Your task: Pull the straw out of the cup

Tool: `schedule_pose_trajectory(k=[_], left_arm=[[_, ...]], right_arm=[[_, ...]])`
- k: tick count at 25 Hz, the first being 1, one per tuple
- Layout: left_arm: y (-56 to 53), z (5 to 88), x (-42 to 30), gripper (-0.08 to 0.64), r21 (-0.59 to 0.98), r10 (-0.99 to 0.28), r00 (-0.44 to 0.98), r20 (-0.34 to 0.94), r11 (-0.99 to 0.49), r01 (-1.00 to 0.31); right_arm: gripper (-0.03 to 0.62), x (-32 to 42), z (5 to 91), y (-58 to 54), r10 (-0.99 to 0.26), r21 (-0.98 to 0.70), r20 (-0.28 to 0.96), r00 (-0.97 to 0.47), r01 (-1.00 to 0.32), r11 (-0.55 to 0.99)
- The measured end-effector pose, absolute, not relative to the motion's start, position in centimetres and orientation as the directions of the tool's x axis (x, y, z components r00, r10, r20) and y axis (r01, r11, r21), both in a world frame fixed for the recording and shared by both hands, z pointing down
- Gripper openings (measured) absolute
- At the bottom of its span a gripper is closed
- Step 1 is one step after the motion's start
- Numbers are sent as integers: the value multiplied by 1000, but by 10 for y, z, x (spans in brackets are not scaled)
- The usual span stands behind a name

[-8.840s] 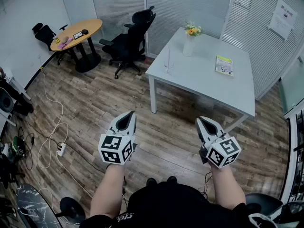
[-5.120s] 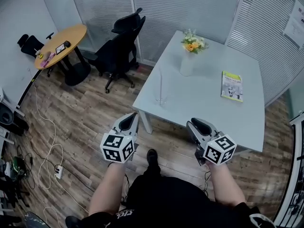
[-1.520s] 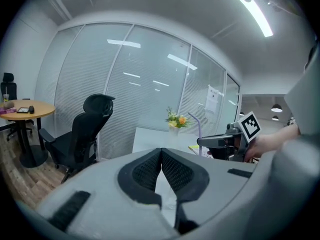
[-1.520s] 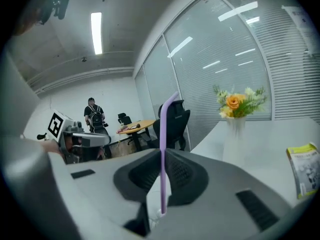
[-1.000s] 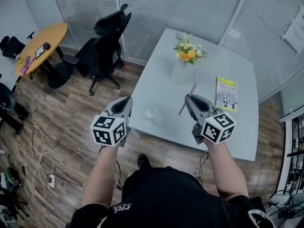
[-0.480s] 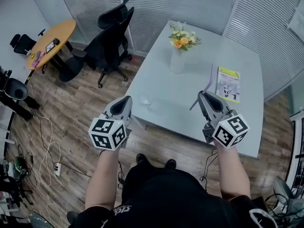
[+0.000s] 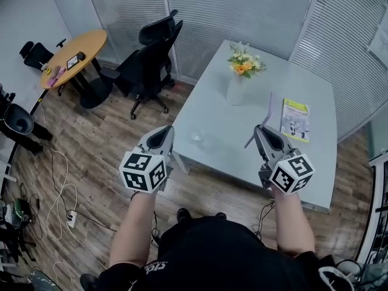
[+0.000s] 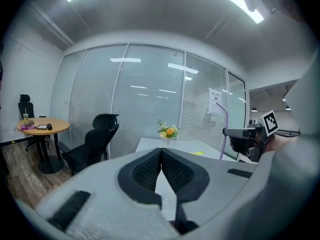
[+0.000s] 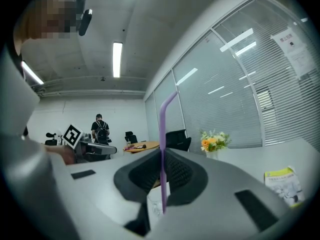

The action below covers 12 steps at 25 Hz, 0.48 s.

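Underfoot: brown wood-plank floor [image 7: 109,138] lies open to the left of and nearer than the pale grey rectangular table [image 7: 224,123]. White cables [image 7: 60,180] trail along the floor's far-left margin.
Table edges: the table's near-left corner falls between the two grippers. Its far end runs close to a slatted glass wall [image 7: 242,11].
Seating: two black office chairs [image 7: 154,53] stand just off the table's far-left corner. A round wooden table [image 7: 76,47] stands further left.
Right claw: the right gripper [image 7: 262,130] is clenched on a purple plastic straw [image 7: 268,109]. In the right gripper view the straw stands upright between the ribbed pads, its bent top leaning over. It is held above the near-right part of the table.
Left claw: the left gripper [image 7: 165,129] has its jaws pressed together with nothing between them. It hangs just left of the table's left edge.
Cup: a small clear glass cup [image 7: 197,138] stands on the table near its near-left edge, between the two grippers. The straw is out of it and well apart, to its right.
Vase: a white vase [image 7: 235,91] at the table's far middle holds orange and yellow flowers [image 7: 244,65].
Booklet: a green-and-yellow booklet [image 7: 295,119] lies flat on the right of the table, just beyond the right gripper.
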State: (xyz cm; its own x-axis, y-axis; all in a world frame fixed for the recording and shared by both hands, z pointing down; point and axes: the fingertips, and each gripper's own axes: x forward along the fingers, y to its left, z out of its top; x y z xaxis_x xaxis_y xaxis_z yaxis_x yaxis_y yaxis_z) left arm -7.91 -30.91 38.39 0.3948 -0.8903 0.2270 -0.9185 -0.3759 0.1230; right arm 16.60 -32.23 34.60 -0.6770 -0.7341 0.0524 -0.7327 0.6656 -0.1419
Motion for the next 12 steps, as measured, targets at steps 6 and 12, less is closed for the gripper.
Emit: schedule_pose_trajectory(k=[6,12], left_arm=[[-307,378,-97,9,117,-892,396,217,-379,-918],[-307,387,-109,9,128,-886,400,234,-379,-916]], right_arm=[[20,152,342,-322,-741,-126,66,-668,-742,658],[20,142,347,-322,-742,-142,74,-666,-743,653]])
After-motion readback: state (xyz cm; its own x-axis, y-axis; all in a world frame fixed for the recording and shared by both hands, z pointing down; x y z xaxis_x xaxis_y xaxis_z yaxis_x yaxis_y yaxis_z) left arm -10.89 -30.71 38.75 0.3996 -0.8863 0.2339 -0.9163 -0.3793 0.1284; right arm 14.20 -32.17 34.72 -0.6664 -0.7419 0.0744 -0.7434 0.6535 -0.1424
